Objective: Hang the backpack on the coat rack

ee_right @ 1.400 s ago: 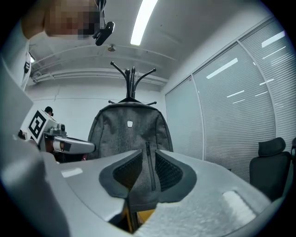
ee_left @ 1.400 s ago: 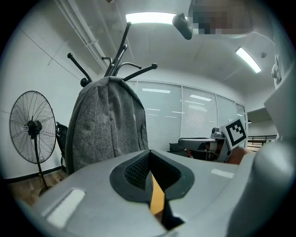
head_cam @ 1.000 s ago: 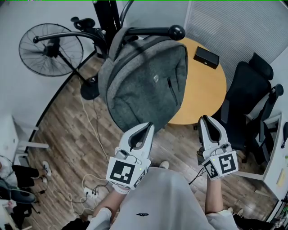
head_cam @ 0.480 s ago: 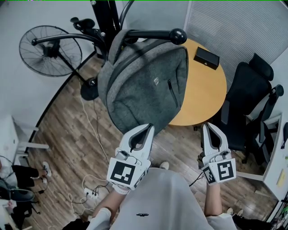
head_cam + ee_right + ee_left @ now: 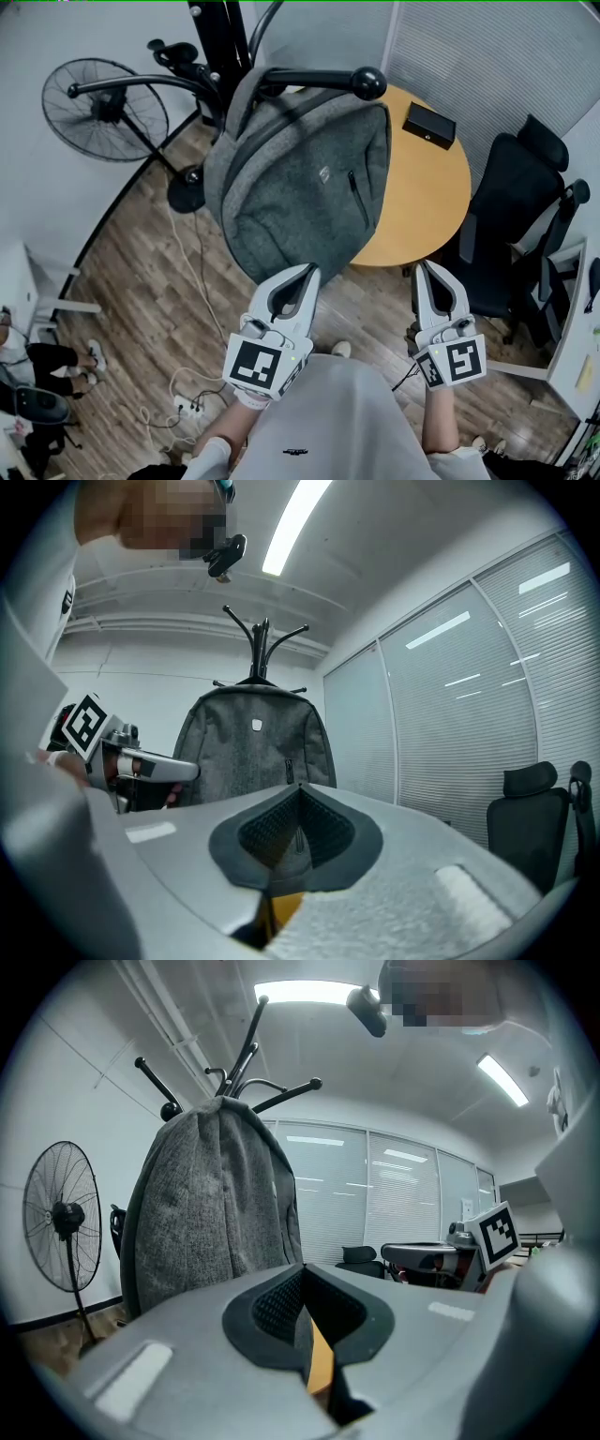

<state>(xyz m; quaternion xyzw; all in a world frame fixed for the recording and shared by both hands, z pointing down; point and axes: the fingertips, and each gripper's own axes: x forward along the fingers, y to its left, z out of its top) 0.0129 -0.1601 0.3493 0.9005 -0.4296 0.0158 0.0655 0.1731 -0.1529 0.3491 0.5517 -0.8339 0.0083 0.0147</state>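
The grey backpack (image 5: 300, 178) hangs from a black arm of the coat rack (image 5: 319, 80), its top loop over the hook. It also shows in the left gripper view as the backpack (image 5: 206, 1213) and in the right gripper view as the backpack (image 5: 253, 747), under the rack's prongs (image 5: 264, 635). My left gripper (image 5: 302, 275) is shut and empty, just short of the bag's bottom edge. My right gripper (image 5: 433, 272) is shut too, empty, off to the bag's right over the table edge.
A round wooden table (image 5: 422, 187) with a small black box (image 5: 429, 124) stands behind the bag. A floor fan (image 5: 108, 98) is at the left, black office chairs (image 5: 516, 216) at the right. Cables and a power strip (image 5: 187, 403) lie on the wooden floor.
The right gripper's jaws have come together from a slight gap. Both hands stay near the same spot and the backpack still hangs on the rack.
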